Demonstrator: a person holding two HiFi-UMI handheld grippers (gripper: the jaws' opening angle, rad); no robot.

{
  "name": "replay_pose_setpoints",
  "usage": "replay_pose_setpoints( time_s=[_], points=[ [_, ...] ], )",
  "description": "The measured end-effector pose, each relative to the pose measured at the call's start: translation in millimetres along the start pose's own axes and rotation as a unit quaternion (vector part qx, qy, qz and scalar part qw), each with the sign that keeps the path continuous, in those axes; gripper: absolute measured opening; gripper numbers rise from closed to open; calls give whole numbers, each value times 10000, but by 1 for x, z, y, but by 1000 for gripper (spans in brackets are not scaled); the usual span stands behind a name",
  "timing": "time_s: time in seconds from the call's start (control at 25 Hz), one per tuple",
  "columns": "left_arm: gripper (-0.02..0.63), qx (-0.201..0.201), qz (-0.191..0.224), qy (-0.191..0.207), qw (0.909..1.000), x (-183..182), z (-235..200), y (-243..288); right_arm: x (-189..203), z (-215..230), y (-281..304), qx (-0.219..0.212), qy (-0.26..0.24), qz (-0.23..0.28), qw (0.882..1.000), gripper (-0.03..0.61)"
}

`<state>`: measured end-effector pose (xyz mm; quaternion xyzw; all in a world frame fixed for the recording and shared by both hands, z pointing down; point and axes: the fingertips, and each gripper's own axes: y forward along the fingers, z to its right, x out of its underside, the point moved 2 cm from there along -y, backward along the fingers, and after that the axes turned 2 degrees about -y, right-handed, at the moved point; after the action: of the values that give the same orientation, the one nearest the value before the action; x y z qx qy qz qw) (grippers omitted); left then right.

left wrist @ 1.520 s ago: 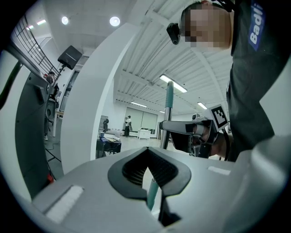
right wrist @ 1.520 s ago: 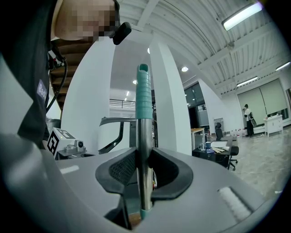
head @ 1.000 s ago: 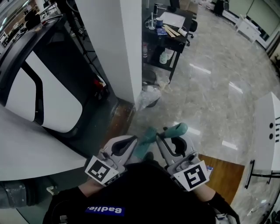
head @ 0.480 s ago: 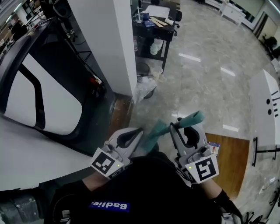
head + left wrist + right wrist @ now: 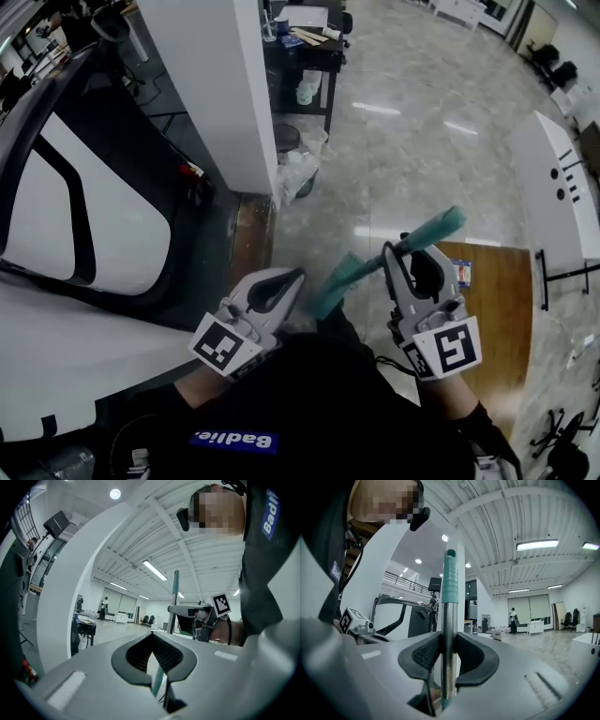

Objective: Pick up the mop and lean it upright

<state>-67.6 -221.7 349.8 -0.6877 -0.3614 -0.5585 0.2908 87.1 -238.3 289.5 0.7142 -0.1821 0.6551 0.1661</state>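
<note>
Leftward, pillar edge [image 5: 248, 112]; floor [image 5: 422, 159] beyond mop [image 5: 427, 234]

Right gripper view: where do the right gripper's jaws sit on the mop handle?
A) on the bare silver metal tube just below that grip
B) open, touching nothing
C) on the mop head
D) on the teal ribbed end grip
A: the right gripper is closed on the silver metal tube, and the teal ribbed grip stands clear above the jaws.

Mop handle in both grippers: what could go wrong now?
1. The mop handle sits only at the low edge of the pads of the left gripper, so it might slip there.
2. The right gripper grips smooth metal; the pole could slide down.
3. The white pillar is close; a swing may knock it.
</note>
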Motion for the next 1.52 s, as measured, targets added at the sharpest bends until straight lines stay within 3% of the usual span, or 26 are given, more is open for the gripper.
replay_pose_setpoints(
  time_s=[0.32,0.76,1.52],
  points=[
    [20,560,-39,-196,9982,18,29,-28,-1,-25,-48,672,30,-130,9976,109],
    [20,1001,-20,-115,9949,19,84,-29,-2,-45,-108,915,72,-222,9955,109],
    [20,664,-313,14,9973,53,229,-48,10,-57,-234,644,373,-165,9971,107]
  ],
)
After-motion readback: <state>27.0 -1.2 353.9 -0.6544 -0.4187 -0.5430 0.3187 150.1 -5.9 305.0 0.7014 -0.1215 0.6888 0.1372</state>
